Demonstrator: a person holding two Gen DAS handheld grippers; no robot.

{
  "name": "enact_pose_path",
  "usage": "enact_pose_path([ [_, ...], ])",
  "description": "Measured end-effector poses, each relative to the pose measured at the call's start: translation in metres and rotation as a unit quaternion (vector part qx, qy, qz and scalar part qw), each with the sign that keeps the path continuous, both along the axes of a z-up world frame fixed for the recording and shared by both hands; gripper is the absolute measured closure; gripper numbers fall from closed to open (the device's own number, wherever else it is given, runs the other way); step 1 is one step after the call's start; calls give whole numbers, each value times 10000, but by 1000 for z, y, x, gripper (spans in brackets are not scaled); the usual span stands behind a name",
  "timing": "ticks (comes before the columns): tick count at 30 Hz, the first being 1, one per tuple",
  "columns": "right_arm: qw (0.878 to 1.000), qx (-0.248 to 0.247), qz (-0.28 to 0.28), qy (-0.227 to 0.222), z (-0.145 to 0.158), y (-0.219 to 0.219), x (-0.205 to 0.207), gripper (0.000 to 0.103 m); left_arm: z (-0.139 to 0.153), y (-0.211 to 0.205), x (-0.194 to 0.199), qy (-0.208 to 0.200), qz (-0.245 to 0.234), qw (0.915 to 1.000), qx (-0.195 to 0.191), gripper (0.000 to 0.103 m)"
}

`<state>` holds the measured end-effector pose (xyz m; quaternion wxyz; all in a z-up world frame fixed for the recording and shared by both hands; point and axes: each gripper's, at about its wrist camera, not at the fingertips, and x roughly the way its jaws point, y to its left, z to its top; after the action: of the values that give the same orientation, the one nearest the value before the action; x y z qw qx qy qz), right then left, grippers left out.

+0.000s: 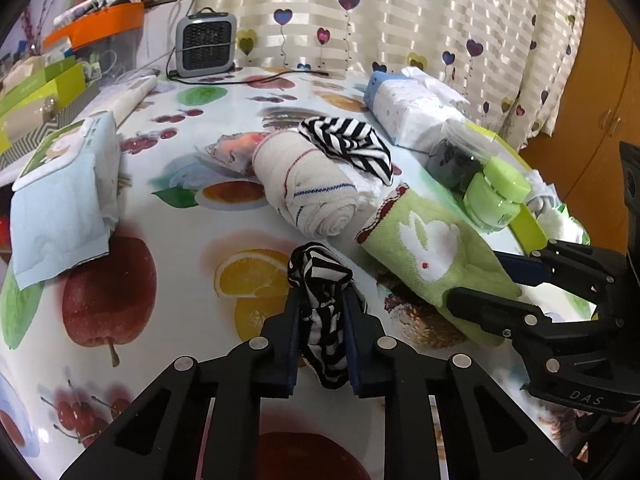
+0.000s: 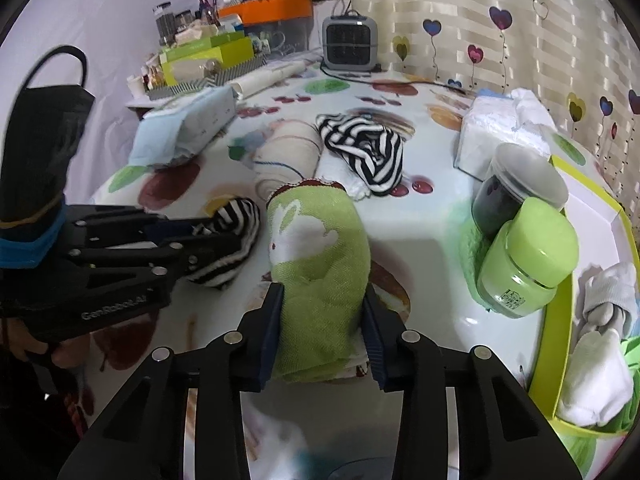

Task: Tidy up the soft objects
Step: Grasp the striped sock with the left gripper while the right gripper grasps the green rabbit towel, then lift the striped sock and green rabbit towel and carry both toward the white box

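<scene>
The left gripper (image 1: 322, 320) is closed on a striped sock (image 1: 320, 292), which stands bunched between its fingers just above the tabletop (image 1: 180, 216) near the front edge. Just beside it, the right gripper (image 2: 322, 336) clamps the near end of a green towel (image 2: 320, 248) with a white rabbit on it; the towel is rolled, and its far end reaches toward the table's middle. I cannot tell whether either piece rests on the tabletop or is lifted clear.

Beyond them, around the middle, lie a cream roll (image 1: 308, 184) of bandage-like cloth and a second striped piece (image 1: 352, 146), touching each other, on something white. Neither is in hand.

At the right edge sits a green-rimmed box (image 2: 560, 332). It holds white socks (image 2: 596, 384) and a bit of green cloth, so some sorting seems done. Two jars, one dark (image 2: 516, 188) and one green (image 2: 524, 264), stand against its rim.

Farther out, tissue packs lie toward the left (image 1: 60, 196) and right (image 1: 408, 108) edges, and a small heater (image 1: 206, 42) stands at the back edge before a curtain.

By my judgement the task is partway through: a few pieces are boxed, two are gripped, and at least the roll and the other striped piece remain loose on the tabletop.
</scene>
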<state>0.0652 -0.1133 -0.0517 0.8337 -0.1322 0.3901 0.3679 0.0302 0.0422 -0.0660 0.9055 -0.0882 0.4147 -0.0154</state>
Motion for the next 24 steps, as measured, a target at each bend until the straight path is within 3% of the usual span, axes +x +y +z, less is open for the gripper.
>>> enact_pose_path([
  [11,9989,299,-169,-332,31,-7,-17,65,34,10,-16,-532,260,9982,-69,86],
  [24,9971,542,-274,-466,49,-16,-24,65,50,1,-18,-728,219,9971,-86,86],
])
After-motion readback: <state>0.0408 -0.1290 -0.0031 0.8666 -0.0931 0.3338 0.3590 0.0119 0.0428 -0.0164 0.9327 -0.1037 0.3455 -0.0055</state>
